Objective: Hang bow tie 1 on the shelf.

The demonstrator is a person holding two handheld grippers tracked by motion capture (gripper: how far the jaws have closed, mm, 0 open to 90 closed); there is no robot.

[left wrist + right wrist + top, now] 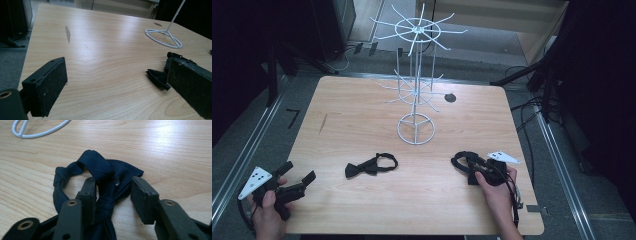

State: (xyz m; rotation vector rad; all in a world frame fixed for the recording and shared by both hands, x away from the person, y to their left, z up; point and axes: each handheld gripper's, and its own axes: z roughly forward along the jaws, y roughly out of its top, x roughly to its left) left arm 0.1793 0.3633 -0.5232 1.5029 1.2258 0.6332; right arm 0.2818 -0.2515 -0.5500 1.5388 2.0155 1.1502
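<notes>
Two black fabric bow ties lie on the light wooden table (362,210): one (100,173) near the front right corner, between the right gripper's (113,192) half-closed fingers, with only the left finger seeming to touch it, and the other bow tie (371,165) near the middle of the front edge. The left gripper (297,176) hovers at the front left corner, fingers wide and empty. One white wire display stand (416,80) rises toward the back edge, nothing hanging on it.

High view looks down over my whole tabletop (362,100). My left gripper view sits low, facing across it; right gripper view sits close. All three share the white rack base (416,129) beyond the fingers.
</notes>
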